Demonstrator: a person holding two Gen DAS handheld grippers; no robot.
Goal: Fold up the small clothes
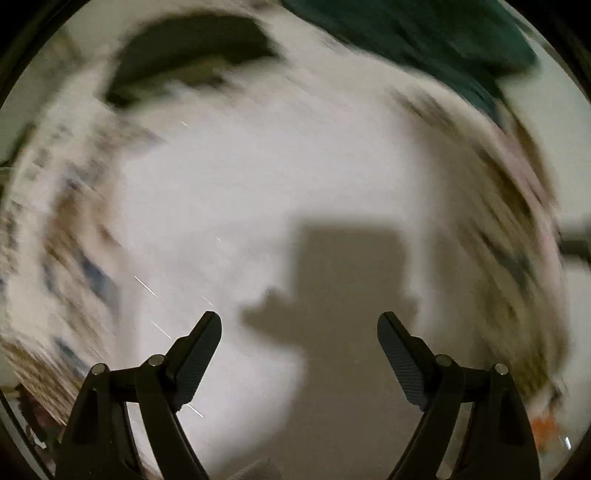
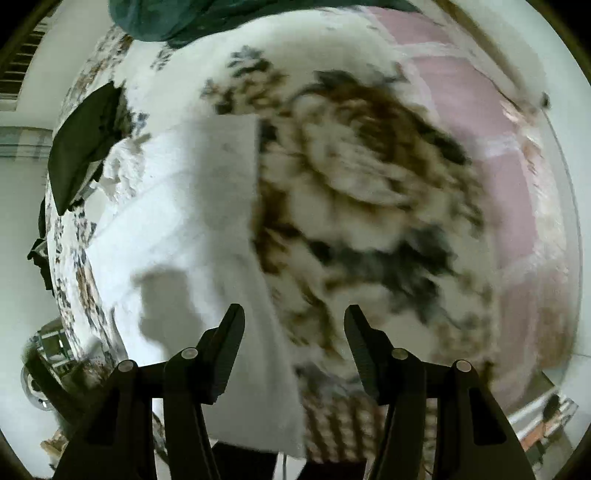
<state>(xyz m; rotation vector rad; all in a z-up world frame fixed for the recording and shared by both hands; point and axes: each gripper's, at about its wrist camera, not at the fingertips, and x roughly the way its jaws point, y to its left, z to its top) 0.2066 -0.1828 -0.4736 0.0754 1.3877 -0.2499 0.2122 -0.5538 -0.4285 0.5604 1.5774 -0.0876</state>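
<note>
A white garment [image 2: 192,229] lies spread flat on a floral bedspread [image 2: 369,192]; it also fills the middle of the blurred left wrist view [image 1: 258,192]. My left gripper [image 1: 299,325] is open and empty, hovering above the white cloth, with its shadow on it. My right gripper [image 2: 293,317] is open and empty above the garment's right edge. A dark folded garment [image 2: 81,147] lies at the far left of the bed, also visible in the left wrist view [image 1: 192,48]. A teal garment [image 2: 166,18] lies at the far end, seen too in the left wrist view [image 1: 424,37].
A pink patchwork part of the bedding [image 2: 480,110] lies to the right. White walls [image 2: 22,206] surround the bed. The bed's near edge [image 2: 258,446] is just below my right gripper. The left wrist view is strongly motion-blurred.
</note>
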